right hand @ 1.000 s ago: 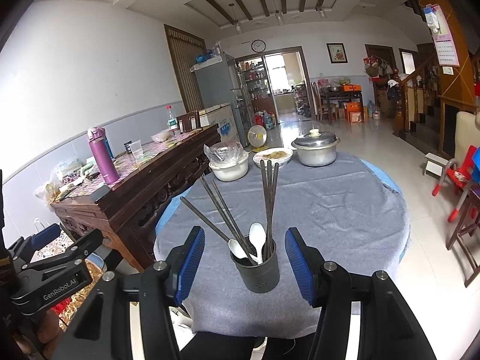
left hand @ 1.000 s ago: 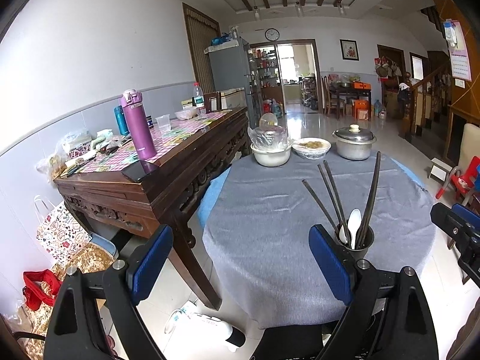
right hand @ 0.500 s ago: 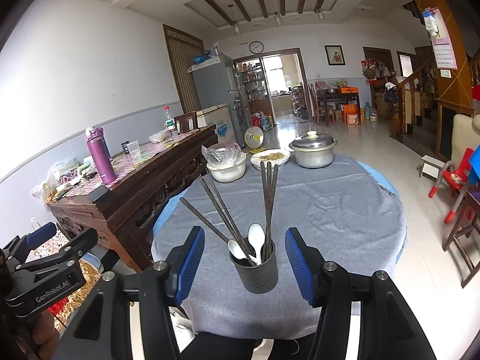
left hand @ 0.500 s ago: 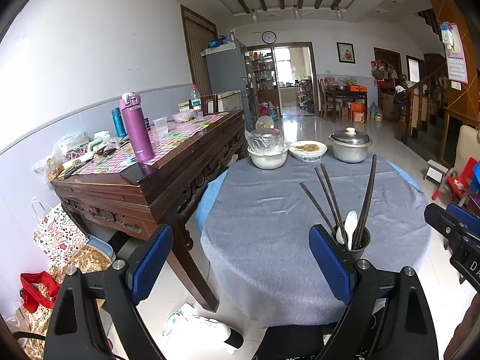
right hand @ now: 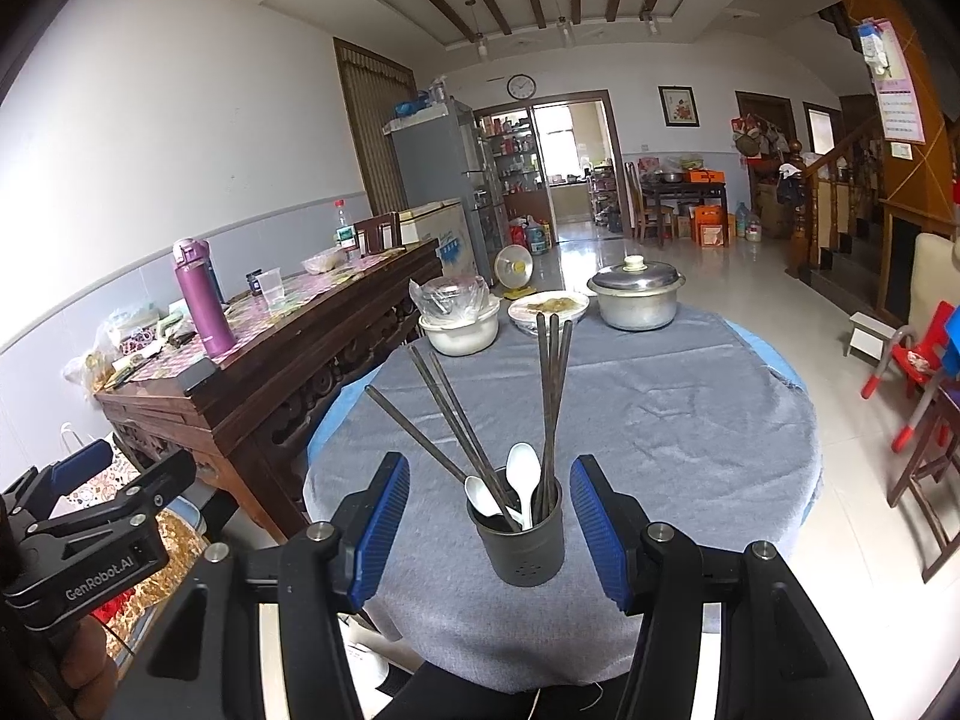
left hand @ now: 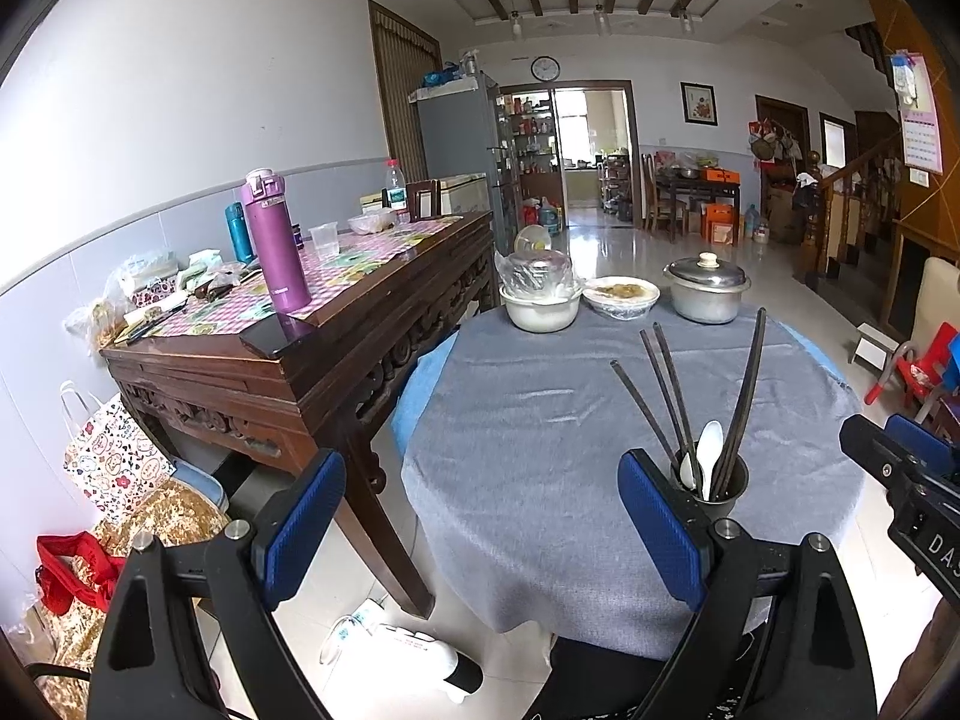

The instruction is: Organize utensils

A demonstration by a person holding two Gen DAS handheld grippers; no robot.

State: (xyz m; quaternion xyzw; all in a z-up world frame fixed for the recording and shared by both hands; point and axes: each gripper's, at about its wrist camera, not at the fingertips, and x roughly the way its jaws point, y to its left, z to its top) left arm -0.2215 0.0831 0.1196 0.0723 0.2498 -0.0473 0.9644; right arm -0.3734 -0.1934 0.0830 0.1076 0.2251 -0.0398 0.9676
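Note:
A dark grey utensil cup stands near the front edge of the round table with the grey cloth. It holds several dark chopsticks and two white spoons. My right gripper is open and empty, its blue pads either side of the cup but nearer the camera. In the left wrist view the cup sits just past the right pad. My left gripper is open and empty, held left of the cup over the table's front left edge.
At the table's far side stand a white bowl with a plastic bag, a covered dish and a lidded metal pot. A dark wooden sideboard with a purple flask stands to the left. Red child chairs stand on the right.
Both grippers have drawn back slightly from the table, so the cup looks a little smaller and farther. Nothing was taken or let go.

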